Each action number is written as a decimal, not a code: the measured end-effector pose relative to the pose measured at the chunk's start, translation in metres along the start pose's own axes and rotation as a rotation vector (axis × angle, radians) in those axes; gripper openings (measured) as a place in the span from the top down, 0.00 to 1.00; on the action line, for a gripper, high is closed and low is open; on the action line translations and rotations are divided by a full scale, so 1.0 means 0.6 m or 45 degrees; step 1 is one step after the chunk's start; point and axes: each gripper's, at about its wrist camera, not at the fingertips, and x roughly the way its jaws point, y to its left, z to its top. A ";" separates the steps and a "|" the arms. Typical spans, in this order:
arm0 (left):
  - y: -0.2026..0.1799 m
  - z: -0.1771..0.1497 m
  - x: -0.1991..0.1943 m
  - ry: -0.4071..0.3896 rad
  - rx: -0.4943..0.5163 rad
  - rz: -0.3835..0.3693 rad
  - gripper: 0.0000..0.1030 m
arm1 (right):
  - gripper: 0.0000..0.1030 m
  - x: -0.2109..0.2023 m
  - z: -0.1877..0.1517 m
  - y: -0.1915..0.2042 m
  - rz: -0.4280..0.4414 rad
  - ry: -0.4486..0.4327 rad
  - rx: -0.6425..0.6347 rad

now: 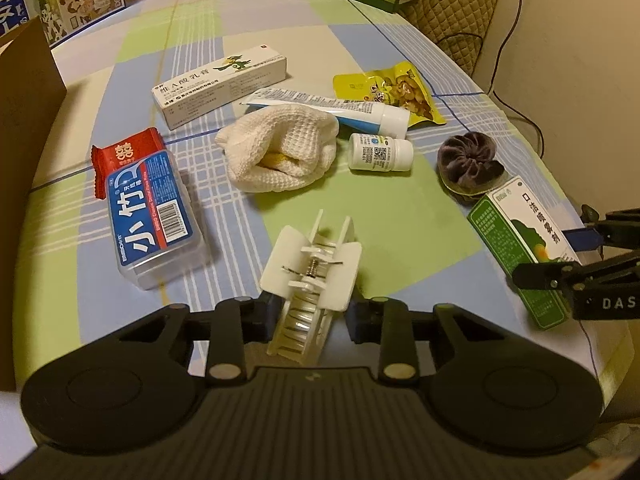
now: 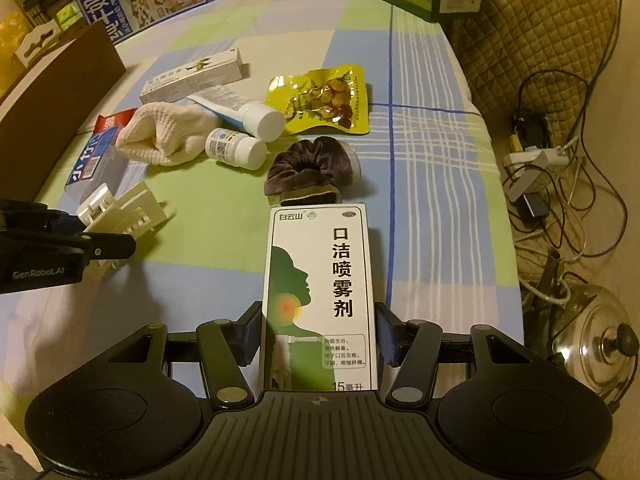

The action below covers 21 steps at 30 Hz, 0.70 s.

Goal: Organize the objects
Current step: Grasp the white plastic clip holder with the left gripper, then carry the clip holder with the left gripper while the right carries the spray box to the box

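left gripper [image 1: 310, 312]: clamped on the white hair claw clip [image 1: 310, 264], pads pinching its toothed end, clip tilted just above the table [image 1: 400, 216]
right gripper [image 2: 318, 332]: clenched on the green-white spray box [image 2: 320, 296], pads on the two long sides, near the lower half
claw clip handling: judged light, stiff plastic, spring-loaded — teeth could snap or slip if squeezed off-centre; best held across the flat wings
spray box handling: judged light thin card, crushable — grip on the long edges looked sound
soft items: cream knitted cloth [image 1: 280, 148] and dark velvet scrunchie [image 1: 468, 160] — limp, would need a pinch on a fold
round items: white pill bottle [image 1: 380, 152] lying on its side, likely to roll; tube with white cap [image 1: 332, 110] slick, partly under the cloth
counts: 1 clip, 1 spray box, 1 long ointment carton [image 1: 220, 86], 1 tube, 1 pill bottle, 1 cloth, 1 scrunchie, 1 yellow snack pouch [image 1: 392, 92], 1 blue floss-pick case [image 1: 154, 216], 1 red packet [image 1: 124, 150]
location: all on the checked tablecloth, clustered mid-table; brown cardboard box [image 1: 24, 80] at the left edge
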 end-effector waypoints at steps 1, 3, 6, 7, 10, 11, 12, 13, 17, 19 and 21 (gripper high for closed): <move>-0.003 -0.001 0.000 0.000 0.001 0.001 0.73 | 0.49 0.000 -0.001 0.002 -0.004 0.000 -0.015; -0.007 -0.004 -0.003 0.003 -0.008 -0.002 0.74 | 0.49 -0.001 -0.004 0.006 -0.001 0.006 -0.042; -0.011 -0.011 -0.013 -0.006 -0.025 -0.012 0.76 | 0.49 -0.007 -0.009 0.011 0.027 0.023 -0.044; -0.010 -0.014 -0.018 -0.010 -0.030 -0.017 0.77 | 0.49 -0.010 -0.011 0.014 0.039 0.026 -0.041; -0.005 -0.019 -0.037 -0.016 -0.043 -0.025 0.78 | 0.49 -0.020 -0.014 0.024 0.078 0.031 -0.031; -0.002 -0.021 -0.043 -0.018 -0.048 -0.027 0.78 | 0.49 -0.024 -0.014 0.029 0.091 0.033 -0.026; 0.003 -0.023 -0.051 -0.025 -0.054 -0.030 0.78 | 0.49 -0.028 -0.014 0.034 0.105 0.034 -0.021; 0.009 -0.025 -0.059 -0.032 -0.063 -0.030 0.78 | 0.49 -0.032 -0.013 0.041 0.116 0.032 -0.018; 0.037 -0.033 -0.096 -0.063 -0.108 -0.033 0.78 | 0.49 -0.058 -0.008 0.077 0.163 -0.001 0.001; 0.057 -0.037 -0.122 -0.086 -0.132 -0.043 0.78 | 0.49 -0.071 -0.001 0.097 0.197 -0.026 0.020; 0.076 -0.040 -0.150 -0.116 -0.142 -0.045 0.78 | 0.49 -0.082 0.009 0.120 0.230 -0.048 0.029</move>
